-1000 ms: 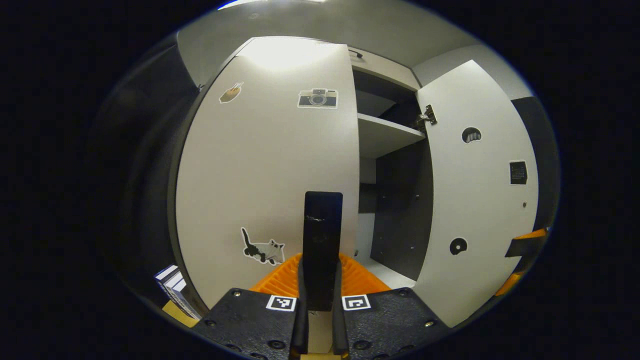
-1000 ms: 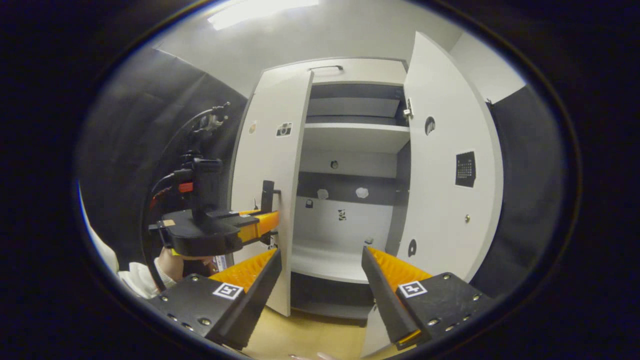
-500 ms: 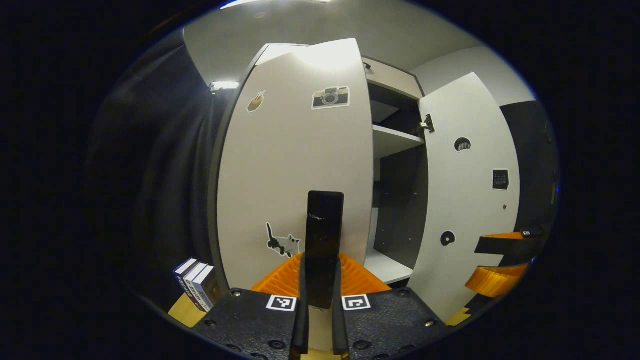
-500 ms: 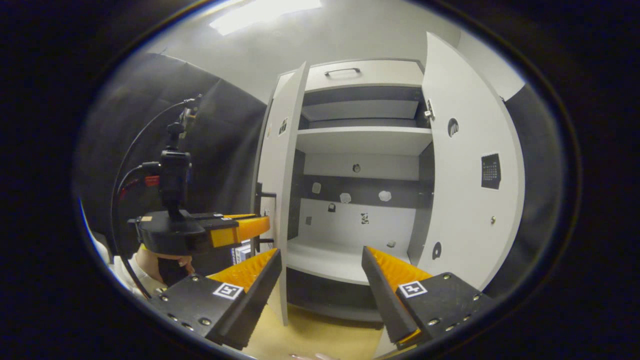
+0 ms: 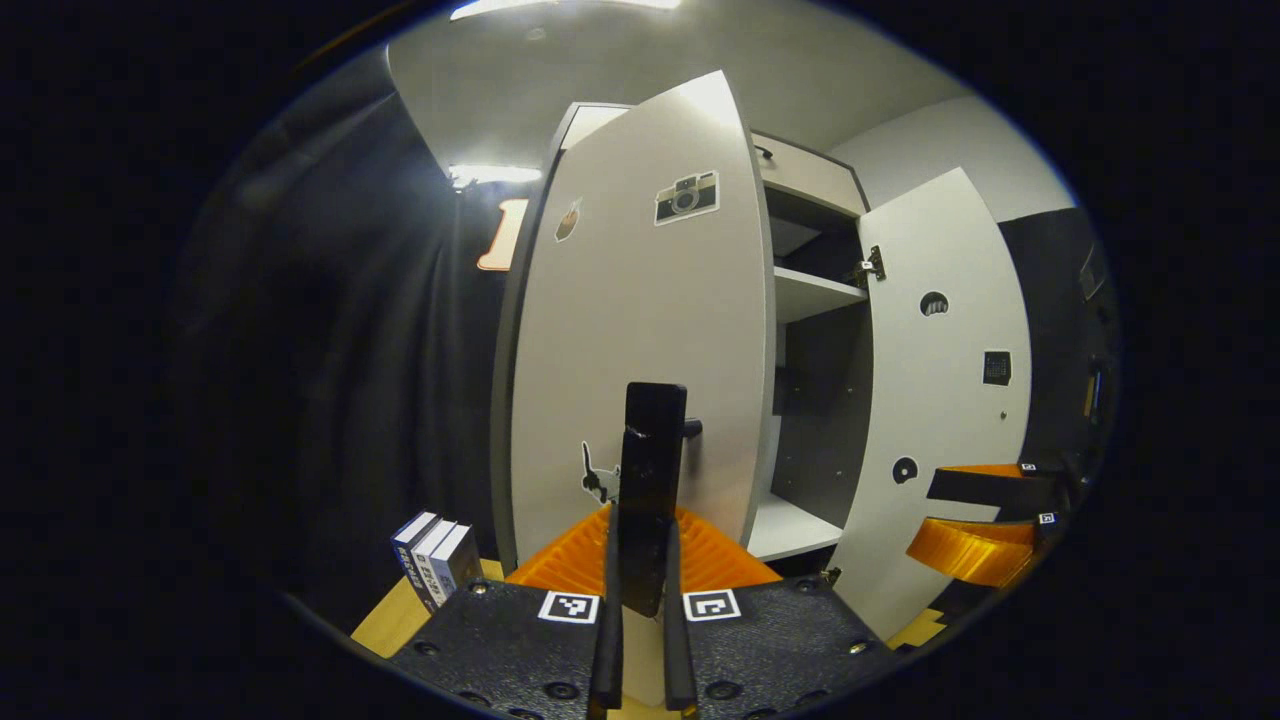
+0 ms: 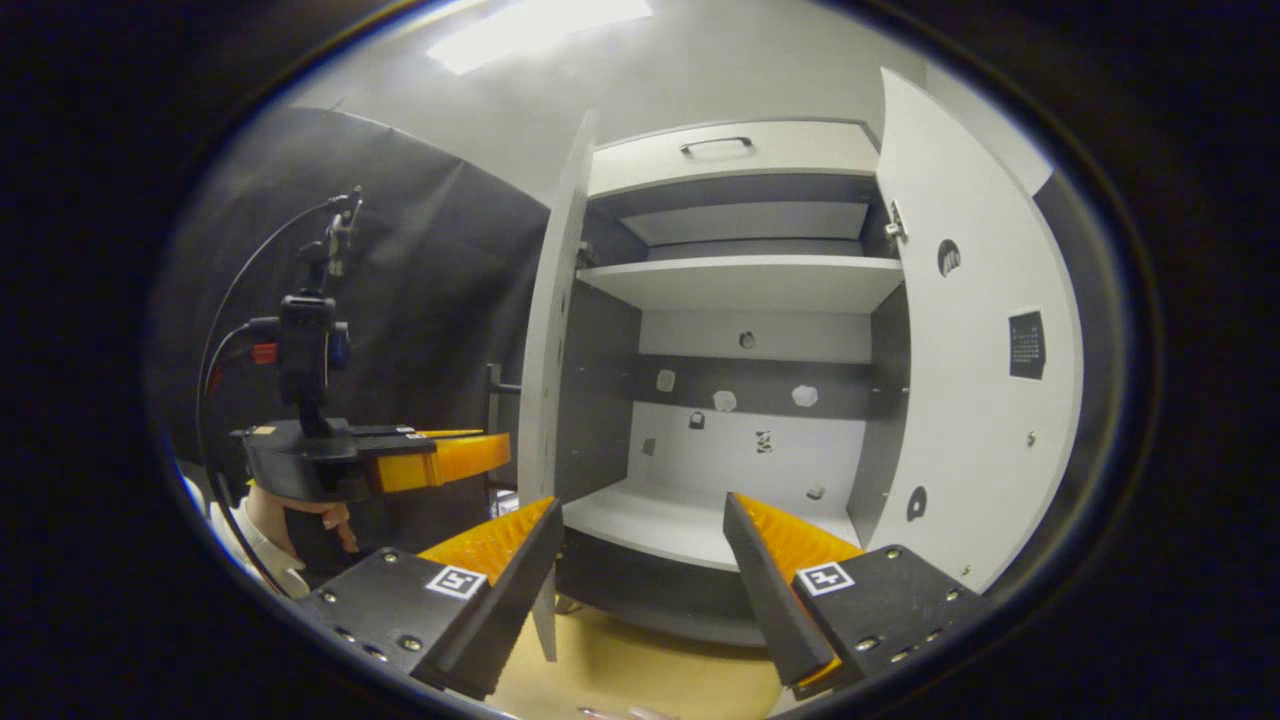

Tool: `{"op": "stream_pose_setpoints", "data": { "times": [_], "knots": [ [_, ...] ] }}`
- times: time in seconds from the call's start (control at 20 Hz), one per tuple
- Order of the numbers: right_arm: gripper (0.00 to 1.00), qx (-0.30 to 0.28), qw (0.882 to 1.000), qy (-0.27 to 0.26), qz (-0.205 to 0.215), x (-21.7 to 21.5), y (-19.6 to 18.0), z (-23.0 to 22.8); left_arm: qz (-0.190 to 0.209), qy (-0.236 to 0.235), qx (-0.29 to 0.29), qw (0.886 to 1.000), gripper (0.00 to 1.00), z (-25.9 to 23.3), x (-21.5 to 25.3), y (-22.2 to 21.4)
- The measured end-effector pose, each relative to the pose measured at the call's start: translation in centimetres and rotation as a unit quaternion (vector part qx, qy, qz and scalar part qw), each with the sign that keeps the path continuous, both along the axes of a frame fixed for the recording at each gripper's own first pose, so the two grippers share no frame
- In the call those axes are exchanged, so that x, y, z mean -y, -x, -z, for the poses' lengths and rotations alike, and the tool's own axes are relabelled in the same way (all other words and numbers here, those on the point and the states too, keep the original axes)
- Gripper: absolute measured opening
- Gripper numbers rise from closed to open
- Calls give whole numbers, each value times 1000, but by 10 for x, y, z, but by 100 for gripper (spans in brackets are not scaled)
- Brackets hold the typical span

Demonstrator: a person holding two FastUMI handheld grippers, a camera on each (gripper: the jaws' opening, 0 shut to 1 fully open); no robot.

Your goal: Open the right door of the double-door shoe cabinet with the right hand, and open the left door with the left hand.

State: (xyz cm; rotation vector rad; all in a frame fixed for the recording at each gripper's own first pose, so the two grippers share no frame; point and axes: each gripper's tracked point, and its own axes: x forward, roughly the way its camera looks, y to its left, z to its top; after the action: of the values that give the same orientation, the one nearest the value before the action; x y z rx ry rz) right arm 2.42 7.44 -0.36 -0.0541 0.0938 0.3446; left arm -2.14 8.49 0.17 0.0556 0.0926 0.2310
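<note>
The left door [image 5: 640, 330] had swung wider than a moment before, now edge-on beside the shoe cabinet [image 6: 740, 290]. The right door [image 6: 985, 380] stood wide open too, so little was left. The left gripper [image 5: 640, 590] pinched the door's black handle [image 5: 652, 450]. The right gripper [image 6: 640, 560] gaped, empty, before the cabinet

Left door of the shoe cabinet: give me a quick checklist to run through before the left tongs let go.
1. Left tongs shut on the handle: ok.
2. Left door swung well off the cabinet front: ok.
3. Right door open: ok.
4. Right tongs open, holding nothing: ok.
5. Books beside the left door, apart from it: ok.
6. Door at its hinge limit: cannot tell.
</note>
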Motion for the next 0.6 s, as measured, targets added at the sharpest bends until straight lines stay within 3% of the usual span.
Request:
{"op": "stream_pose_setpoints", "data": {
  "times": [0.3, 0.6],
  "knots": [
    [97, 9, 1000, 12, -12, -22, 1, 0, -26, -14, 2, 1000, 13, -10, -28, 26],
    [97, 9, 1000, 2, -25, -44, -1, 2, -89, -38, 1, 995, 3, -18, -76, 52]
  ]
}}
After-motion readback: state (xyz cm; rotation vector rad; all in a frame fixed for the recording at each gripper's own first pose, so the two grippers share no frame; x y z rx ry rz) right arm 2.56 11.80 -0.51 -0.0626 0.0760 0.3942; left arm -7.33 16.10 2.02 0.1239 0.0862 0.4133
